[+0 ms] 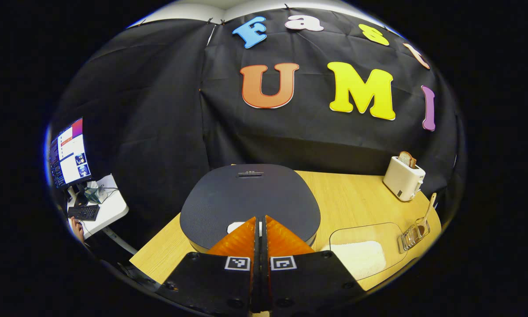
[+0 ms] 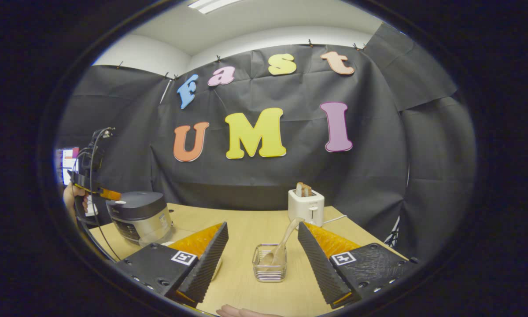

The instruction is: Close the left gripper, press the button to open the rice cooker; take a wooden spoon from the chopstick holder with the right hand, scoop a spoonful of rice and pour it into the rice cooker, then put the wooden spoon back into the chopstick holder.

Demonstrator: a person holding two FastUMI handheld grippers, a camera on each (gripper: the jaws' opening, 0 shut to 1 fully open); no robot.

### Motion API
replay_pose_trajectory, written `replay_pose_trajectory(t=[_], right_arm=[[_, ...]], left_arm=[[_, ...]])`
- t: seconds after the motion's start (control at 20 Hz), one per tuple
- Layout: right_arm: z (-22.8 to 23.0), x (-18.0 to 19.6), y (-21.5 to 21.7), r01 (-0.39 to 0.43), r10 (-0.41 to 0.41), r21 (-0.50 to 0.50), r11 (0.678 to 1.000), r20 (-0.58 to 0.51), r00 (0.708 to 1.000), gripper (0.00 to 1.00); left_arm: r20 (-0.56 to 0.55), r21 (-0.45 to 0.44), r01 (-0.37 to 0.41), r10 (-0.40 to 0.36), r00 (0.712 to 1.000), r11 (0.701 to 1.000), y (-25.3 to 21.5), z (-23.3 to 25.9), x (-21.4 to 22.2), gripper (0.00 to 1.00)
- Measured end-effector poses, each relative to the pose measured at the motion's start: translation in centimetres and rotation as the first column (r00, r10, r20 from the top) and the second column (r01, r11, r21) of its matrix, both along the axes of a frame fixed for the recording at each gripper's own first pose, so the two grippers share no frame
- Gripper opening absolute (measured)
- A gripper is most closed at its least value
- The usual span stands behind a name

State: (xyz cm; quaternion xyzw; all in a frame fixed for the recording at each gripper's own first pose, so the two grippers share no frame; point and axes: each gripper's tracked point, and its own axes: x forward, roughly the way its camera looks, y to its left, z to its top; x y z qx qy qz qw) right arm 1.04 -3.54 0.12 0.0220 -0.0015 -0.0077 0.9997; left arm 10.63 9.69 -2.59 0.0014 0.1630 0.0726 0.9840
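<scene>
In the left gripper view, the left gripper [image 1: 260,219] has its fingers pressed together with nothing between them, tips over the white button [image 1: 236,227] at the near edge of the rice cooker [image 1: 249,198], whose dark lid is down. In the right gripper view, the right gripper [image 2: 263,235] is spread wide and empty, framing the chopstick holder [image 2: 270,263] on the wooden table [image 2: 246,224], with the wooden spoon [image 2: 283,243] leaning inside. Outward, a clear dish of rice [image 1: 360,257] lies just right of the cooker, and a toaster [image 2: 306,206] stands by the wall.
</scene>
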Motion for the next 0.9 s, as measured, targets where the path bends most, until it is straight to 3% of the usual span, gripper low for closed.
replay_pose_trajectory(t=[0.5,0.9], right_arm=[[-0.3,0.1,-0.3,0.005,-0.005,0.003,1.0,-0.019,1.0,0.94],[-0.9,-0.2,0.7,-0.013,0.013,0.0,1.0,-0.037,0.999,0.94]], left_arm=[[-0.031,0.034,0.01,-0.009,0.999,0.999,0.8,-1.3,0.4,0.03],[-0.014,0.012,0.02,-0.02,1.0,1.0,1.0,-1.6,0.2,0.03]])
